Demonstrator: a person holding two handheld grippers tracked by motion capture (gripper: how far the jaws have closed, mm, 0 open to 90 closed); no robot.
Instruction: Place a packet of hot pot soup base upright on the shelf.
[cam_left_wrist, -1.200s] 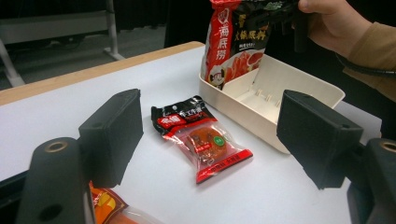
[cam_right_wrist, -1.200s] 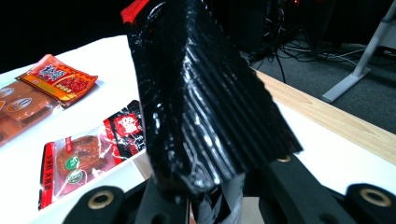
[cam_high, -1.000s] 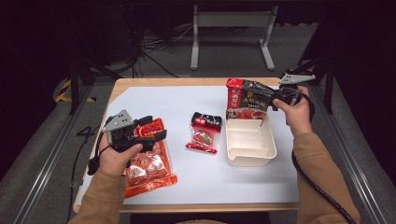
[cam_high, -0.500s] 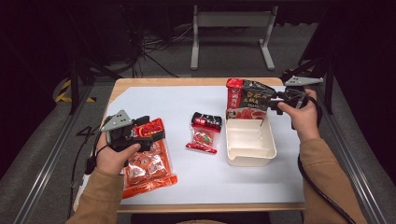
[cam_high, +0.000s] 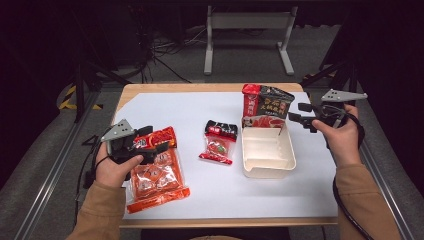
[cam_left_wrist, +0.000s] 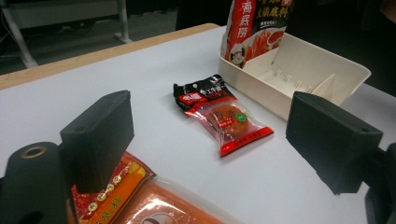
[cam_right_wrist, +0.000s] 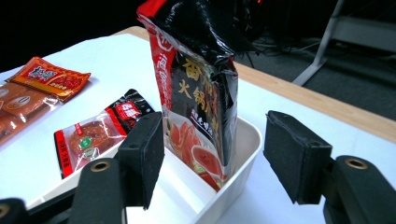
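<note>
A tall black and red bag (cam_high: 266, 104) stands upright in the far end of the white divided tray (cam_high: 268, 166). My right gripper (cam_high: 298, 113) hovers just right of the bag, open, with nothing held. In the right gripper view the bag (cam_right_wrist: 198, 88) rises between the spread jaws, clear of both pads. My left gripper (cam_high: 159, 142) is open above the top of a large orange packet (cam_high: 156, 179) lying flat at the front left. A small red and black packet (cam_high: 219, 143) lies mid-table, seen ahead between the open left jaws as the small packet (cam_left_wrist: 219, 114).
White sheet (cam_high: 200, 107) covers the wooden table; its edge runs along the back. The tray's near compartments (cam_left_wrist: 299, 74) hold nothing. A metal frame stand (cam_high: 247, 30) and cables lie on the floor beyond the table.
My right gripper has let go of the tall bag and drawn back to the right, leaving it standing in the tray. The left gripper has hardly moved.
</note>
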